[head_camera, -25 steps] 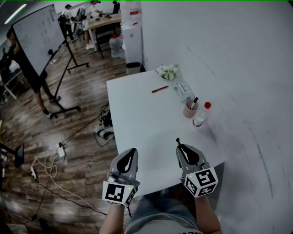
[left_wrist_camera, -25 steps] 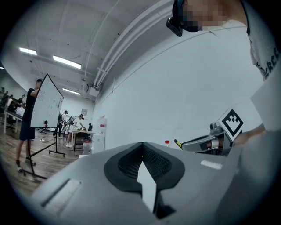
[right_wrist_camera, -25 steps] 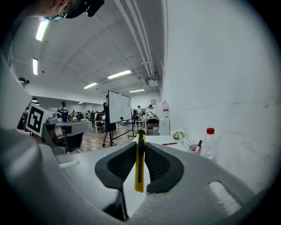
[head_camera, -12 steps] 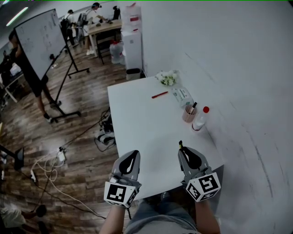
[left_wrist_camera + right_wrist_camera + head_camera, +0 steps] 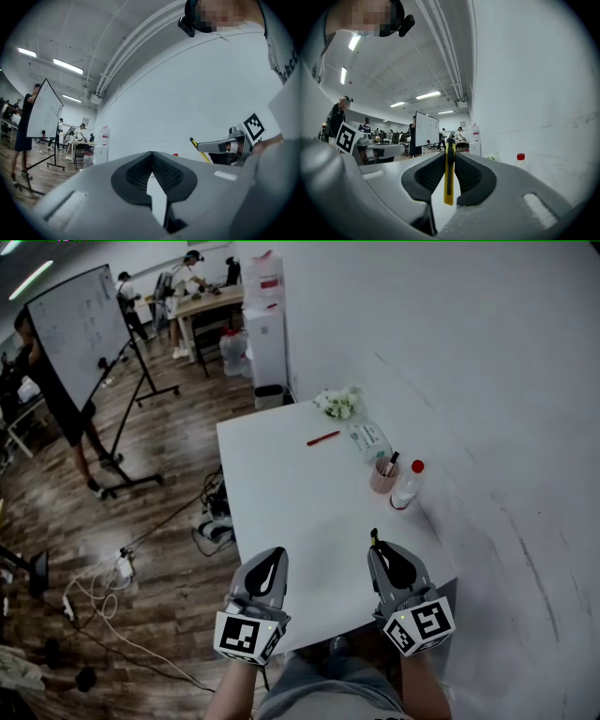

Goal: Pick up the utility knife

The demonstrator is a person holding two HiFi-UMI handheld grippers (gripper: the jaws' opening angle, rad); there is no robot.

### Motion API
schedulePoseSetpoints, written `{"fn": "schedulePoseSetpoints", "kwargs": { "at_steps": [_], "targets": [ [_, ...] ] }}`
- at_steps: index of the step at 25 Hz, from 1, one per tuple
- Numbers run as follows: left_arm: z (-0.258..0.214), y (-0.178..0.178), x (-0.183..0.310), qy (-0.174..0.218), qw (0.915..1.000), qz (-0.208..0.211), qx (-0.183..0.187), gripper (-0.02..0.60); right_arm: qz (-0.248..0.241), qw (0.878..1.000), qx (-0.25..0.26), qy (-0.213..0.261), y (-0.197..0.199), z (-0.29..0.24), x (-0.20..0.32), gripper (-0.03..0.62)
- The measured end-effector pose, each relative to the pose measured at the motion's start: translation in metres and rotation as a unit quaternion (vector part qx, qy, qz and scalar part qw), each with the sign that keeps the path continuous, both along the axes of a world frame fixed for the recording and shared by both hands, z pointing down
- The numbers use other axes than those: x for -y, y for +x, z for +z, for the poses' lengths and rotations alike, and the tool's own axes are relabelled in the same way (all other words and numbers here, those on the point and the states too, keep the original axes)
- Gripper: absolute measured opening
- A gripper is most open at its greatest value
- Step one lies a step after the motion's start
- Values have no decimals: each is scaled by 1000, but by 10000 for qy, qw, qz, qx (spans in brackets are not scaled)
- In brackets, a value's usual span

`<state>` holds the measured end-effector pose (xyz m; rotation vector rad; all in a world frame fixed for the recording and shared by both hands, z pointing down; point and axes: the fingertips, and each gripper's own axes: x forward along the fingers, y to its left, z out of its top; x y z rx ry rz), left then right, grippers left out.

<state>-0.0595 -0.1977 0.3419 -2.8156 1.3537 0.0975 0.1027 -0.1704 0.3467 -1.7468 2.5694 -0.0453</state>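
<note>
– Right gripper point(image 5: 449, 155), entry one: what is it carrying?

– It is clamping the utility knife point(image 5: 449, 183), one pad pressing on each flat side of the yellow body. Nothing else is sitting between the jaws.

– Entry two: how is the knife lying?

– Its long axis is running along the gripper's own line. The knife is standing on edge, with a dark strip showing down the narrow side. In the head view the right gripper point(image 5: 378, 547) is hovering over the near right part of the white table point(image 5: 281, 484). The knife's tip point(image 5: 373, 536) is sticking out past the jaws and pointing toward the table's far end.

– Entry three: left gripper?

– The left gripper point(image 5: 273, 557) is hanging just left of the right one, over the table's near edge. Its jaw tips point(image 5: 152, 153) are meeting, with nothing between them.

– Entry four: what is failing to show?

– From the head view the jaws are covering nearly all of the knife, leaving only the dark-and-yellow tip showing. Whether a blade is out is too small to tell. In the left gripper view only the yellow front point(image 5: 198, 149) is showing, slanting up to the left. The gap between knife and tabletop is hard to judge.

– Entry five: other stock?

– Toward the far right a pink cup point(image 5: 382, 476) and a bottle point(image 5: 406, 488) are standing side by side. Beyond them a red pen point(image 5: 323, 438) and flowers point(image 5: 339, 401) are lying well apart from the knife.
</note>
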Motion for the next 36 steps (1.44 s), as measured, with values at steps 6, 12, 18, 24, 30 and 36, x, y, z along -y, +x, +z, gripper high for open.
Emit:
{"fn": "schedulePoseSetpoints", "kwargs": {
  "at_steps": [6, 12, 18, 24, 30, 36],
  "targets": [
    [0, 3, 2, 23, 9999, 83, -57, 18, 55, 10000, -8, 45, 4, -2, 0, 60],
    [-3, 3, 3, 20, 10000, 24, -18, 18, 42, 9999, 60, 69, 3, -2, 0, 60],
    [-1, 4, 4, 68, 10000, 28, -17, 18, 61, 9999, 7, 102, 5, -2, 3, 60],
    [-1, 5, 5, 44, 10000, 3, -18, 18, 89, 9999, 0, 98, 7, -2, 5, 60],
    [-1, 5, 5, -4, 10000, -21, 10, 18, 116, 9999, 34, 77, 9, -3, 7, 60],
    [1, 10, 6, 2, 10000, -28, 16, 18, 86, 9999, 74, 102, 14, -3, 9, 60]
  ]
}}
